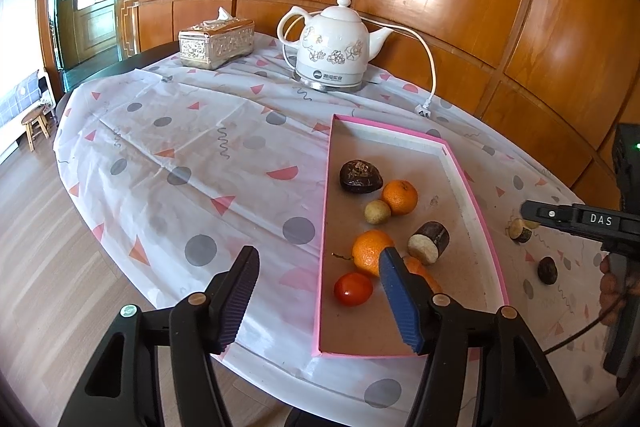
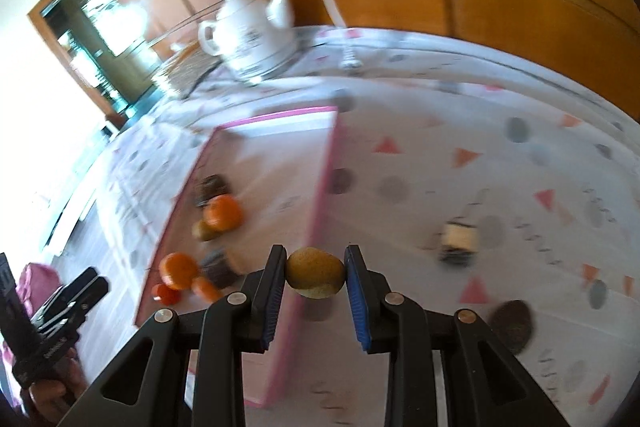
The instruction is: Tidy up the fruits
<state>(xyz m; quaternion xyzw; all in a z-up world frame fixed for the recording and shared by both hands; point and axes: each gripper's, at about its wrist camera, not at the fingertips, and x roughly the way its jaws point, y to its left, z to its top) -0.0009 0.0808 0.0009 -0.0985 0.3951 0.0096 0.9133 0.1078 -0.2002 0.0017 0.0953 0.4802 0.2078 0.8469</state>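
A small tan fruit (image 2: 316,271) is clamped in the right hand-held gripper (image 2: 316,273); with so slight a pinch, it could be dropped outside the pink tray (image 2: 320,187). The left hand-held gripper (image 1: 318,269) is held apart, empty.

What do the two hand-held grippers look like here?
Both are black plastic clamp-style frames with round silver and brass-coloured pivot pins. The left hand-held gripper and right hand-held gripper carry ribbed blue pads on their fingers. The right one's side reads "DAS" in white.

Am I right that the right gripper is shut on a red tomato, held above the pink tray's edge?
Not a tomato. The right wrist view shows the right gripper shut on a small yellowish-brown fruit, above the pink tray's edge. The red tomato lies inside the tray.
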